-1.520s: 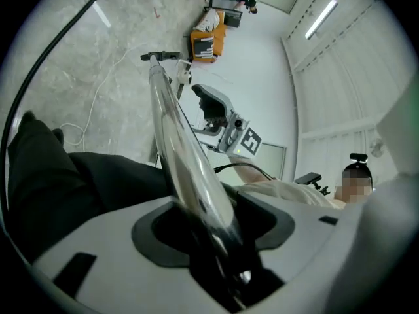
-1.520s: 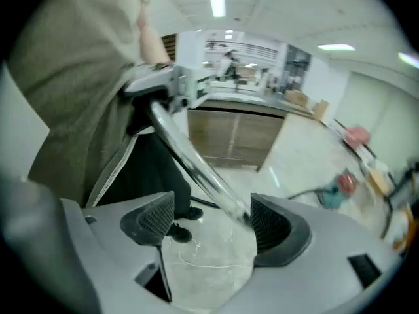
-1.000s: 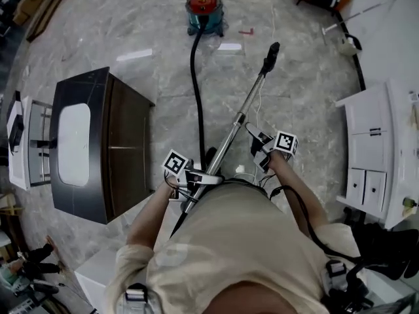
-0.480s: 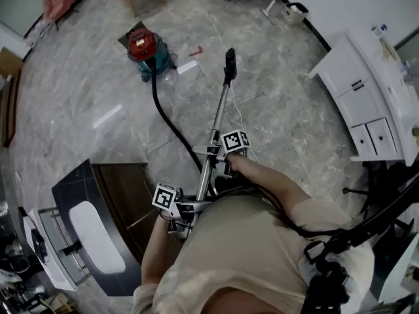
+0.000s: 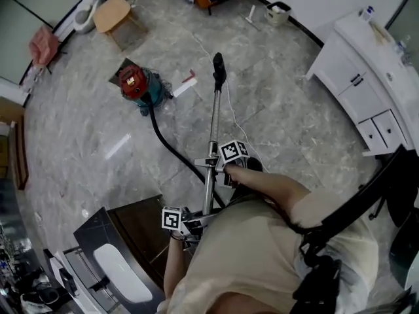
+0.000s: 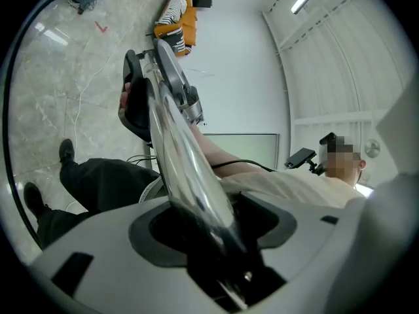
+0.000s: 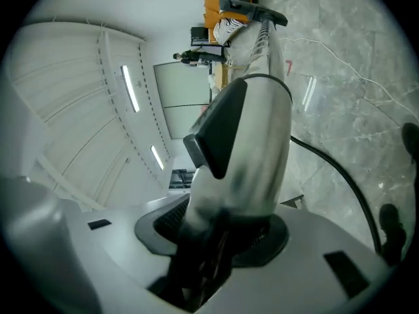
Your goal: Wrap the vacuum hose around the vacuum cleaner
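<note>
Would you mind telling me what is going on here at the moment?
A person holds the vacuum's metal wand in two grippers. The left gripper grips its near end, its jaws having just eased slightly wider. The right gripper has just been closing its jaws on the wand farther along. The black hose trails across the floor to the red vacuum cleaner, not yet wrapped around it.

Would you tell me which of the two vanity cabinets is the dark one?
The cabinet at lower left, brown-black with a white basin; the cabinet at upper right is white.
</note>
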The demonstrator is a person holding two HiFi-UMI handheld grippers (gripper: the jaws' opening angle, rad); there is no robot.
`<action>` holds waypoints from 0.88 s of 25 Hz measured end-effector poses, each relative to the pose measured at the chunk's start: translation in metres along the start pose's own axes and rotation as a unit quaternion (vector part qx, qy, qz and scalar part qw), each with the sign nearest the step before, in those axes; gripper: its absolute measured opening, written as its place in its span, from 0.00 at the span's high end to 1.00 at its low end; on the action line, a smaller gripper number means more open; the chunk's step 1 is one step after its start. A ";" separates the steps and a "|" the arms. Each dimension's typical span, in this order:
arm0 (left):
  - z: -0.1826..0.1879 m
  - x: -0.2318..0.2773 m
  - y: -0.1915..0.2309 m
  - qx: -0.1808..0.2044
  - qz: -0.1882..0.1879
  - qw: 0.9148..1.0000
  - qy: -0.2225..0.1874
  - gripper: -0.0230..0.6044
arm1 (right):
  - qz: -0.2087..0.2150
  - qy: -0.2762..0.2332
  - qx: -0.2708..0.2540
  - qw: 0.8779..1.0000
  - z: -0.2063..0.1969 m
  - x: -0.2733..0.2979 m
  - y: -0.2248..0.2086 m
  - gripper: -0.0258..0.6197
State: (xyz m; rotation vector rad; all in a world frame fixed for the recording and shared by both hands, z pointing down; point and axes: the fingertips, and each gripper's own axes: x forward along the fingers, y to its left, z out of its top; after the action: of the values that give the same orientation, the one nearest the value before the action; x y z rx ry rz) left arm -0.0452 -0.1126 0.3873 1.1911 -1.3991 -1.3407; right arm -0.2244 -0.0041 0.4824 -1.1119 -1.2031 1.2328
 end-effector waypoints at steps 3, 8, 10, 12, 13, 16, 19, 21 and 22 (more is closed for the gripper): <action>0.021 0.028 0.017 -0.008 0.010 1.000 -0.005 0.56 | 0.011 0.003 0.011 1.000 0.030 -0.024 0.004 0.72; 0.081 0.052 0.019 -0.029 0.015 0.999 -0.009 0.56 | 0.028 -0.016 0.017 0.999 0.097 -0.052 0.024 0.74; 0.098 0.058 0.016 -0.037 0.016 0.998 -0.040 0.56 | 0.039 0.005 0.012 0.999 0.112 -0.048 0.032 0.75; 0.111 0.061 0.015 -0.022 0.029 0.999 -0.039 0.56 | 0.052 0.008 0.013 0.999 0.124 -0.049 0.038 0.76; 0.119 0.062 0.014 -0.012 0.038 0.999 -0.033 0.56 | 0.058 0.007 0.014 0.998 0.132 -0.050 0.042 0.76; 0.147 0.069 0.009 0.025 0.060 0.998 -0.024 0.56 | 0.066 0.015 0.008 0.998 0.160 -0.052 0.055 0.77; 0.173 0.071 0.010 0.050 0.081 0.995 -0.038 0.56 | 0.078 0.024 -0.002 0.997 0.187 -0.050 0.072 0.79; 0.187 0.067 0.012 0.064 0.096 0.992 -0.045 0.56 | 0.089 0.028 -0.010 0.996 0.201 -0.044 0.085 0.80; 0.194 0.063 0.015 0.075 0.107 0.990 -0.048 0.56 | 0.094 0.029 -0.013 0.995 0.209 -0.040 0.092 0.80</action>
State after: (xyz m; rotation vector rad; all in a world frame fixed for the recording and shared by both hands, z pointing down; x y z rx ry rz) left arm -0.2484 -0.1365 0.3852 1.0498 -1.6708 -1.1719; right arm -0.4374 -0.0476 0.4033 -1.2961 -1.0932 1.3207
